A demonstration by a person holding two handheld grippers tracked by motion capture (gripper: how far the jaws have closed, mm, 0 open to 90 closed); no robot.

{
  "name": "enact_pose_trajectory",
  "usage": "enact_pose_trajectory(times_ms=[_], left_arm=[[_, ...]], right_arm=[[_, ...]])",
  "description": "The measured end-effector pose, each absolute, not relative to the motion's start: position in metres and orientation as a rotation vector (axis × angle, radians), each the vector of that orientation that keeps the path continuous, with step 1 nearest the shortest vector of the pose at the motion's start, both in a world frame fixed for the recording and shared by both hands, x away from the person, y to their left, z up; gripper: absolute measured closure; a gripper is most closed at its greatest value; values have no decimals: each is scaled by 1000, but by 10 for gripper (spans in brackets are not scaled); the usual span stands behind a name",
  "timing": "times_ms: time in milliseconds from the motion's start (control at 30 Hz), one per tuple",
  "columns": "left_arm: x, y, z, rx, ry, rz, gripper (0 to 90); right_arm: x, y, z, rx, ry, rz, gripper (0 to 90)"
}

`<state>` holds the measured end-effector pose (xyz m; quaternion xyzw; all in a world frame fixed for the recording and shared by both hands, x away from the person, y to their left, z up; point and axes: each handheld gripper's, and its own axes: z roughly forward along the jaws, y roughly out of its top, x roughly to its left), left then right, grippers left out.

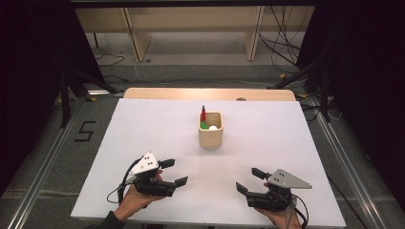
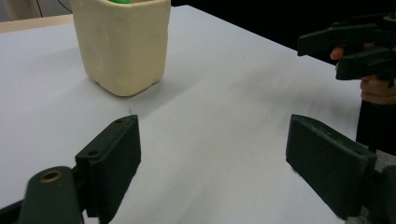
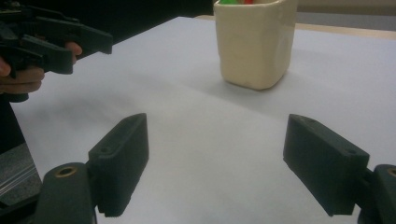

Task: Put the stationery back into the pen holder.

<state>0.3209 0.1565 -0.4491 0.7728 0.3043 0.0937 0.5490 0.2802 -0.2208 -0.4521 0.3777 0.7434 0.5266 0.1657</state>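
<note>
The one piece of writing that can be read is a black "5" (image 1: 84, 131) marked on the grey floor left of the table.

One cup (image 1: 210, 129) stands on the white sheet (image 1: 143, 124) that covers the table, near the middle and somewhat toward the far edge. It is cream-coloured, squarish with rounded corners and a smooth, slightly uneven matt wall. Three things sit in it: a red pen (image 1: 203, 113) that stands upright at the far left corner and rises above the rim, something green (image 1: 205, 125), and a small white ball-like piece (image 1: 213, 128). A strip of pale wood (image 1: 210, 93) shows at the far edge of the table.

Two grippers lie near the person's edge, well apart from the cup and from each other, each with a grey three-cornered plate on top. The left gripper (image 1: 173, 172) has its black, flat, block-shaped jaws spread wide with only bare sheet between them. The right gripper (image 1: 250, 180) likewise holds its jaws wide apart on nothing. Both point toward the middle of the table.
</note>
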Motion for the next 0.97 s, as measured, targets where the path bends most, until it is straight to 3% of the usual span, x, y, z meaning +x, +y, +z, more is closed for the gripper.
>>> enact_pose_trajectory(times_ms=[967], left_arm=[[324,174,-455,1814,790,223,175]], right_arm=[[282,-222,-457,1073,2121,1485,224]])
